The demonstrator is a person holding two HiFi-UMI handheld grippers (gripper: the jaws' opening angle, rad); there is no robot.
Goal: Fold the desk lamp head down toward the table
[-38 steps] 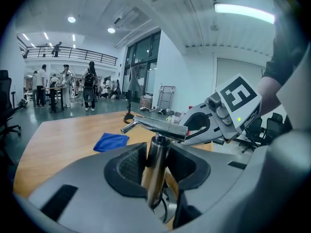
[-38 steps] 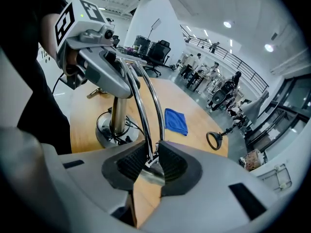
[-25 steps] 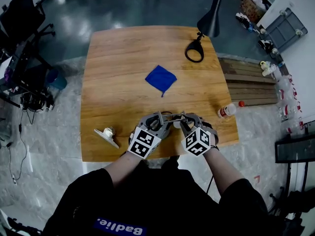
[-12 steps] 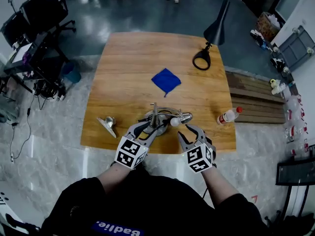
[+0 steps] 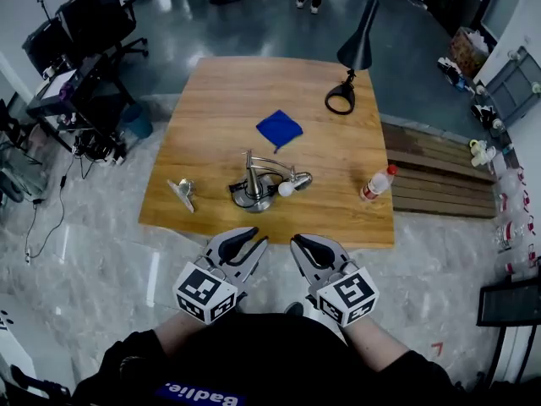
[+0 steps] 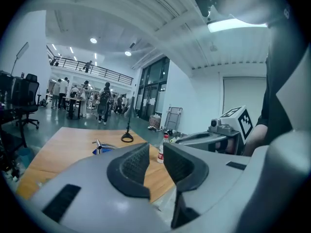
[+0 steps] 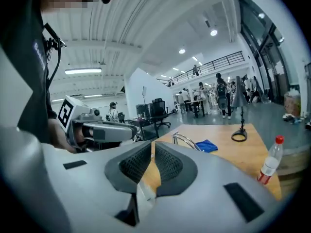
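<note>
The silver desk lamp stands on the wooden table near the front edge. Its arm is bent over, and its head with a white bulb lies low beside the round base. It also shows small in the left gripper view as the lamp and in the right gripper view as the lamp's arm. My left gripper and right gripper hover side by side off the table's front edge, apart from the lamp. The jaws of both are closing on nothing; the left gripper shows a clear gap, the right gripper a narrow one.
A blue cloth lies mid-table. A black desk lamp stands at the far right corner. A plastic bottle with a red cap is at the right edge, a small metal piece at the front left. Office chairs and people are beyond.
Both grippers let go of the silver lamp and drew back off the table's front edge, rising. The lamp stays folded on the table. Both pairs of jaws have narrowed.
</note>
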